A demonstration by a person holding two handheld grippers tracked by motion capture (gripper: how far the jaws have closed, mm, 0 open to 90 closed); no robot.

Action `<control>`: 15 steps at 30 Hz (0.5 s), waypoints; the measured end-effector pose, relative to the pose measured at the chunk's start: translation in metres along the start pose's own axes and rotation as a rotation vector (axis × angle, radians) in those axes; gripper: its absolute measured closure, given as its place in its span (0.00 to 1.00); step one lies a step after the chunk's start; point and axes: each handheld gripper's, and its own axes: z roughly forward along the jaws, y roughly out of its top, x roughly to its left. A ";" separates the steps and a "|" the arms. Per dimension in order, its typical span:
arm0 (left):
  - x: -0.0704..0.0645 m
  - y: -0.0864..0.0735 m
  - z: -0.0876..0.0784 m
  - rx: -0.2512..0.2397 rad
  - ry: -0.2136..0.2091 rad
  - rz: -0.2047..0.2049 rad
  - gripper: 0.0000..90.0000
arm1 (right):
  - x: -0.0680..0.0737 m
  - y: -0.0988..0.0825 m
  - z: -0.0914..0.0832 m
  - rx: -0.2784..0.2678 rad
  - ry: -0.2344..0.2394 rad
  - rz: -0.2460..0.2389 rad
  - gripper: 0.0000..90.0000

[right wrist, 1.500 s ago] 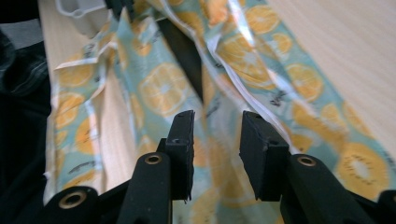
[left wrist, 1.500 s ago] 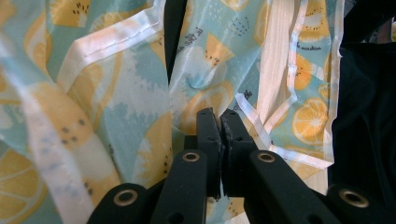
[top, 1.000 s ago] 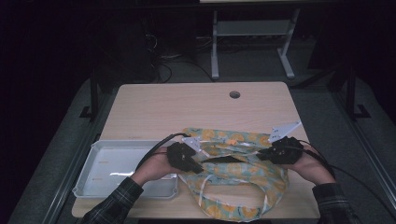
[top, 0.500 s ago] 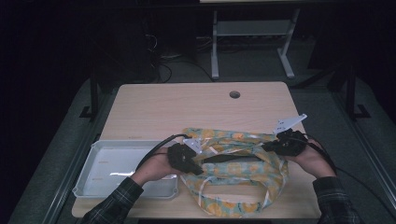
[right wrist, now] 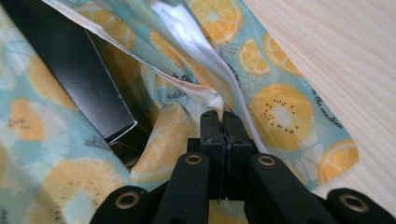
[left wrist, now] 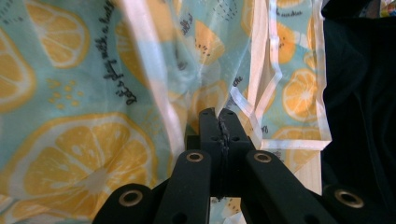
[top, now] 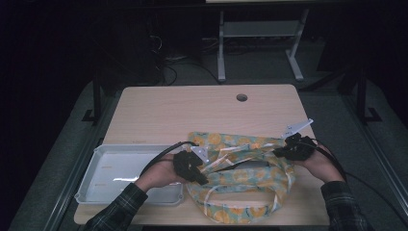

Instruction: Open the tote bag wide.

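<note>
Fruit-print bag, thin and crinkly with white borders and orange-slice pattern, lay on the near half of the worktop, towards the right. Its long axis ran left to right across the person's front. A dark flat item sat inside the bag mouth; what it was I could not tell, since the views were dim there.

Left tool was fully closed on the left edge of the bag; in the left gripper view the jaws met on the film close to a white border strip. Right tool was likewise closed, pinching the gathered white rim at the bag's far right corner; its jaws had nothing else between them. Each hand therefore held its own end, and the bag stretched between the two tools with the opening held apart in the middle.

Key relation: the bag lay inward from both tools, right of the left one and left of the right one, so any further spreading would run along that same left-right axis. Judged the mouth to be open but slack; the lower layer sagged onto the worktop.

Outward: a white tray stood just left of the bag, by the left hand, which was the nearer to it. A round hole marked the worktop's far side. Right hand rested near the right edge.
</note>
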 end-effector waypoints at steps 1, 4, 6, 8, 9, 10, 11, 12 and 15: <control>0.000 -0.001 0.001 0.003 -0.007 0.000 1.00 | -0.001 0.000 0.002 0.005 -0.004 0.000 0.99; 0.000 -0.002 0.002 0.021 -0.019 0.002 1.00 | -0.005 0.000 0.007 0.015 -0.008 0.010 0.99; 0.000 -0.003 0.003 0.024 -0.027 -0.003 1.00 | -0.008 -0.001 0.009 0.016 -0.006 0.021 0.99; 0.000 -0.004 0.004 0.028 -0.033 -0.009 1.00 | -0.010 -0.002 0.012 0.022 -0.011 0.028 0.99; 0.000 -0.004 0.004 0.034 -0.038 -0.010 1.00 | -0.011 -0.002 0.013 0.025 -0.008 0.030 0.99; 0.001 -0.004 0.004 0.047 -0.041 -0.007 1.00 | -0.012 -0.002 0.015 0.026 -0.010 0.032 0.99; 0.001 -0.005 0.004 0.052 -0.047 -0.007 1.00 | -0.012 -0.002 0.016 0.030 -0.014 0.032 0.99; 0.000 -0.005 0.005 0.051 -0.049 -0.007 1.00 | -0.013 -0.003 0.017 0.036 -0.015 0.031 0.99; 0.000 -0.006 0.006 0.069 -0.066 -0.006 1.00 | -0.015 -0.004 0.019 0.041 -0.022 0.046 0.99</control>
